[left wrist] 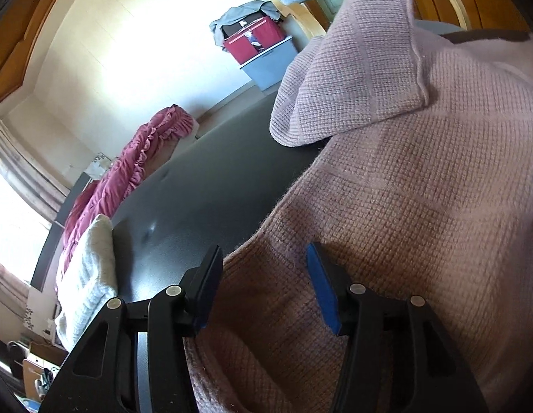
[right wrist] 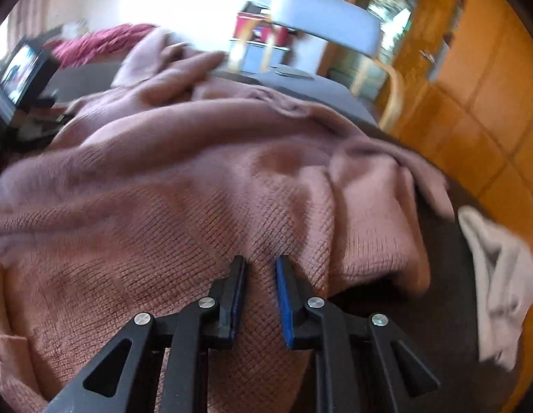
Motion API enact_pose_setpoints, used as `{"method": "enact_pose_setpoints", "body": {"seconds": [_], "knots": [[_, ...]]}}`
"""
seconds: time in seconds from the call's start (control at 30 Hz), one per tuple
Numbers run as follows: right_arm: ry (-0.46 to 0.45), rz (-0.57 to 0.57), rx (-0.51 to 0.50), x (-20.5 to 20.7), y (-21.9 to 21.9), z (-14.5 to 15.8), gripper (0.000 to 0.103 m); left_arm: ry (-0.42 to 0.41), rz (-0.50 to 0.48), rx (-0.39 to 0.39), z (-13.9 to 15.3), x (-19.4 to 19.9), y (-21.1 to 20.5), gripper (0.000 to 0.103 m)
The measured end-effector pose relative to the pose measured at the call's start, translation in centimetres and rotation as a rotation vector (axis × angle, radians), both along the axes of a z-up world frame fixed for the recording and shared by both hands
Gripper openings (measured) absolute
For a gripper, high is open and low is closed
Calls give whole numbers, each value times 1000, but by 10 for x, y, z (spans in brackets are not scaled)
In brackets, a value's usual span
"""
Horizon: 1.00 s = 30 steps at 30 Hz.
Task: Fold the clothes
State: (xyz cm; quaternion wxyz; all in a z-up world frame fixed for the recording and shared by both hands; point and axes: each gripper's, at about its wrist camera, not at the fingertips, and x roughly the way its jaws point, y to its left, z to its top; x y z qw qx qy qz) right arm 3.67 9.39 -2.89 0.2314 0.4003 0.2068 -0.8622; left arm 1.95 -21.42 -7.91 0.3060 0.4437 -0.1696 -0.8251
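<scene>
- Left tongs (left wrist: pixel 263 268) are hovering with jaws wide apart over the edge of the pink knit sweater (left wrist: pixel 421 179), gripping nothing.
- Right tongs (right wrist: pixel 260 268) are pinching a ridge of that sweater (right wrist: pixel 197 179) between nearly closed jaws.
- Sweater is sprawling ahead of both across the dark table (left wrist: pixel 204 186); a white cloth (right wrist: pixel 497 275) is lying right of the right tongs.

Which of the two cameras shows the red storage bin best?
The left wrist view: the red bin is sharp, standing on a grey box against the wall. In the right wrist view it is a blurred red patch, partly hidden behind the chair.
</scene>
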Motion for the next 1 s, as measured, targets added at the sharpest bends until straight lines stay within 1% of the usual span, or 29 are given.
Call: {"method": "enact_pose_setpoints", "body": {"seconds": [0.13, 0.33, 0.4, 0.53, 0.7, 0.73, 0.77, 0.83, 0.87, 0.9, 0.97, 1.0], "knots": [[-15, -39, -52, -8, 22, -1, 16, 9, 31, 32, 1, 16, 2, 54], [-10, -67, -71, -18, 30, 0, 16, 35, 81, 95, 4, 46, 4, 54], [-4, -80, -78, -29, 26, -3, 16, 43, 98, 115, 5, 56, 5, 54], [13, -96, -77, -37, 24, -6, 17, 56, 118, 122, 5, 68, 9, 54], [26, -71, -45, -52, 17, -7, 17, 79, 143, 146, 4, 84, 16, 54], [27, -65, -36, -54, 15, -7, 17, 77, 140, 147, 4, 86, 19, 54], [27, -59, -26, -57, 13, -7, 17, 59, 118, 142, 5, 86, 22, 54], [30, -49, -21, -61, 9, -6, 18, -11, 32, 141, 10, 82, 27, 54], [32, -44, -20, -63, 8, -6, 19, -57, -23, 163, 16, 79, 27, 54], [32, -38, -20, -64, 7, -6, 20, -81, -60, 209, 22, 75, 25, 54], [30, -25, -14, -64, 6, -3, 20, -76, -88, 355, 39, 67, 11, 54], [28, -15, -7, -63, 5, 1, 20, -65, -88, 410, 46, 61, 3, 54]]}}
